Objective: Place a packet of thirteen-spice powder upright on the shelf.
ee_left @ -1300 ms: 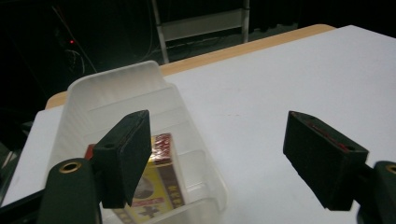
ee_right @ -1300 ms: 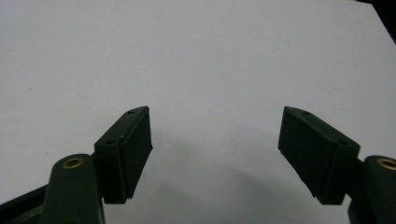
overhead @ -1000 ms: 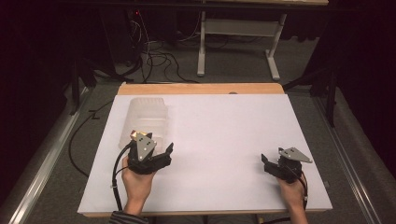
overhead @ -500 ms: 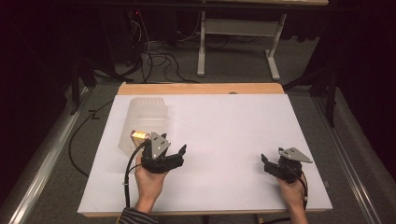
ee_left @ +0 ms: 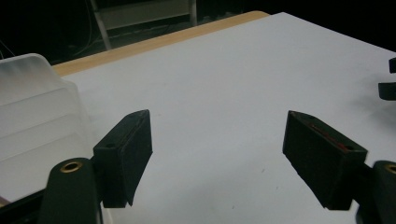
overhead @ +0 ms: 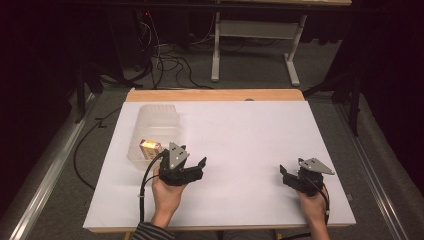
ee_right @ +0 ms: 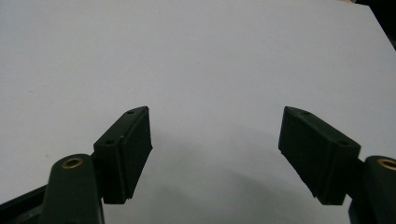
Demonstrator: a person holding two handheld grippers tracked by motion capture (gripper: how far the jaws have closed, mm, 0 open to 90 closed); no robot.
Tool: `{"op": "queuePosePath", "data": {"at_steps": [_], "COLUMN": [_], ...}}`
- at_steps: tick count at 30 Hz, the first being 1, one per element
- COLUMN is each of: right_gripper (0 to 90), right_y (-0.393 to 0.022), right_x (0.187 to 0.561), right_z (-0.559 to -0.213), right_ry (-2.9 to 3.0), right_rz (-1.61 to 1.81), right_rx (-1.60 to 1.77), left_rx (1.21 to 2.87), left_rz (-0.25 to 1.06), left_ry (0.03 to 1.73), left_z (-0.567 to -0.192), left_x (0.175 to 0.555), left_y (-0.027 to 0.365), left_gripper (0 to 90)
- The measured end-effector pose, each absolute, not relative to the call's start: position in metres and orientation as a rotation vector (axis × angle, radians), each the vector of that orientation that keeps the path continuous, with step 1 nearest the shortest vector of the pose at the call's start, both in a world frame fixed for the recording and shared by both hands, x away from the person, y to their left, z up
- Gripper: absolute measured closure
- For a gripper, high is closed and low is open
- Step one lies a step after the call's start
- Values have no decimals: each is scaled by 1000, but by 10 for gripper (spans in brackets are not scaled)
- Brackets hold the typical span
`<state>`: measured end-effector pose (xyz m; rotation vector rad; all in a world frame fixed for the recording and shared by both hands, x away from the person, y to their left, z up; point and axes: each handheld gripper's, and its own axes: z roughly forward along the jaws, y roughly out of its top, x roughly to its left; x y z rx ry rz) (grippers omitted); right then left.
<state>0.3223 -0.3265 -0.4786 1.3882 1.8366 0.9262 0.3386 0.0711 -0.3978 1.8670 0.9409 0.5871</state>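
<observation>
A translucent plastic bin [overhead: 154, 125] stands at the table's left side, and a small yellow box [overhead: 149, 146] lies in its near end. My left gripper [overhead: 195, 160] is just right of the bin's near corner, angled toward the table's middle. It is open with nothing between its jaws. In the left gripper view the same gripper [ee_left: 218, 135] points over bare white surface, with the bin [ee_left: 32, 112] at its left. My right gripper [overhead: 284, 176] rests near the front right, open and empty. Its own view shows this gripper [ee_right: 215, 133] over plain white surface.
The white table top [overhead: 245, 130] has a wooden strip [overhead: 215, 95] along its far edge. Beyond it the floor holds cables and the legs of a white desk [overhead: 255, 50]. The right gripper's jaws [ee_left: 388, 79] show at the right edge of the left gripper view.
My left gripper has moved right, away from the bin's near end, and turned toward the table's middle. The right gripper has not moved.
</observation>
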Motion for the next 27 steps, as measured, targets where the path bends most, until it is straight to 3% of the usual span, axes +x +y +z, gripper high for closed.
{"op": "queuePosePath", "data": {"at_steps": [27], "right_gripper": [261], "right_y": [-326], "right_x": [322], "right_z": [-479], "right_ry": [1839], "right_rz": [926], "right_rx": [1386], "left_rx": [1895], "left_rz": [513], "left_ry": [908], "left_z": [-409], "left_x": [347], "left_y": [43], "left_gripper": [251]}}
